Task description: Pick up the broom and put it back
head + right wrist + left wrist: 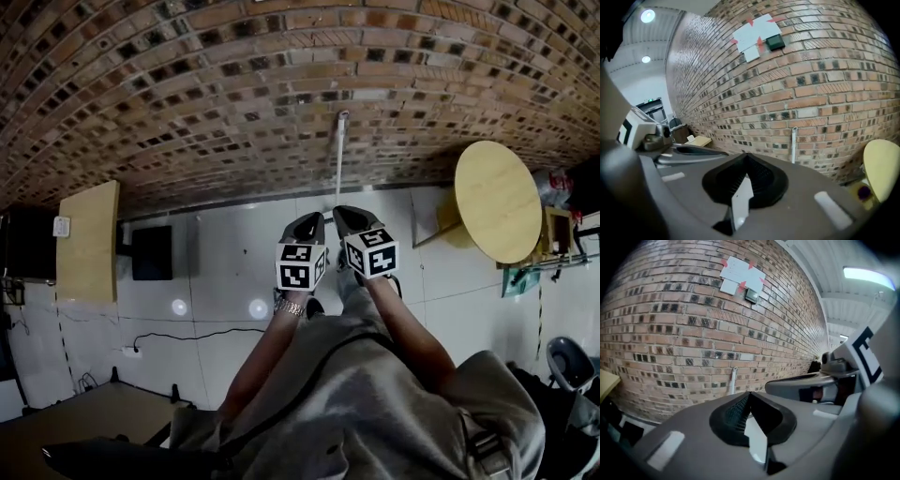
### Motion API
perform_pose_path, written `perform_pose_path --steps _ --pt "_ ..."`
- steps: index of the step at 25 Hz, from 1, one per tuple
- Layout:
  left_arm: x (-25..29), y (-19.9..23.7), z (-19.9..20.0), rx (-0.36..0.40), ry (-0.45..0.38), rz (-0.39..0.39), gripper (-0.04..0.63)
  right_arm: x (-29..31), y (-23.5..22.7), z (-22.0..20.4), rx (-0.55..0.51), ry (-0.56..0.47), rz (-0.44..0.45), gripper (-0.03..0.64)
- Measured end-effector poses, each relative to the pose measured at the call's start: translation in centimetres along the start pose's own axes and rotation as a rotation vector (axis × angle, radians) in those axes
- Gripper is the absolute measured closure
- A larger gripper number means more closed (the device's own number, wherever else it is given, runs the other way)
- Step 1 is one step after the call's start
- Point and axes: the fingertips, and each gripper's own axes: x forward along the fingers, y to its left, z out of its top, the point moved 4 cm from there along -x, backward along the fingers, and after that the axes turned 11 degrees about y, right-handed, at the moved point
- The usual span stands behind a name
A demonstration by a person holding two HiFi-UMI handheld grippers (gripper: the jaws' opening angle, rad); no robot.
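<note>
Broom [338, 159] leans on wall [187, 94], well ahead of L gripper [317, 217] & R gripper [340, 212]; both fingers closed.

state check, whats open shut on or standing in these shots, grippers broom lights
left gripper: shut, nothing between the jaws
right gripper: shut, nothing between the jaws
broom: upright against the brick wall, not held
ceiling light: on

Left tongs [749, 394] closed, empty, broom handle [733, 379] against brick wall [670, 333]
</note>
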Motion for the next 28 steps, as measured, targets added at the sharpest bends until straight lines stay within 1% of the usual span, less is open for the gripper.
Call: perform_pose_path --steps 2,5,7,10,13,17,21,28 --pt "-0.7 -0.7 -1.1 -0.007 0.004 -0.023 0.595 -1.6 1.8 -1.4 -0.008 0.019 -0.011 0.615" --pt "-1.1 -2.6 -2.3 0.002 0.011 -0.062 0.595 -3.7 2.5 -3.6 0.001 0.048 -0.040 0.615" --pt "-1.1 -4.0 -2.4 0.018 0.010 -0.084 0.595 -5.0 2.2 -4.4 0.022 0.053 -0.051 0.615" --pt "-1.2 -5.7 -1.6 0.036 -0.010 -0.101 0.595 -6.3 1.8 -4.5 0.031 0.048 -0.049 0.615" --pt "-0.6 -6.7 0.1 0.052 -0.033 -0.086 0.595 -7.0 1.3 -3.7 0.017 0.032 -0.036 0.615" --pt "0.6 -7.6 2.2 0.098 -0.041 -0.060 0.595 -6.9 -1.0 -2.2 0.017 0.011 -0.007 0.615" --pt "1.0 -8.3 3.7 0.100 -0.061 -0.035 0.595 -6.9 -2.7 -0.7 0.005 -0.002 0.004 0.615" --pt "1.8 -9.4 4.0 0.118 -0.050 -0.022 0.595 -6.9 -4.5 -0.8 0.049 0.007 0.047 0.615"
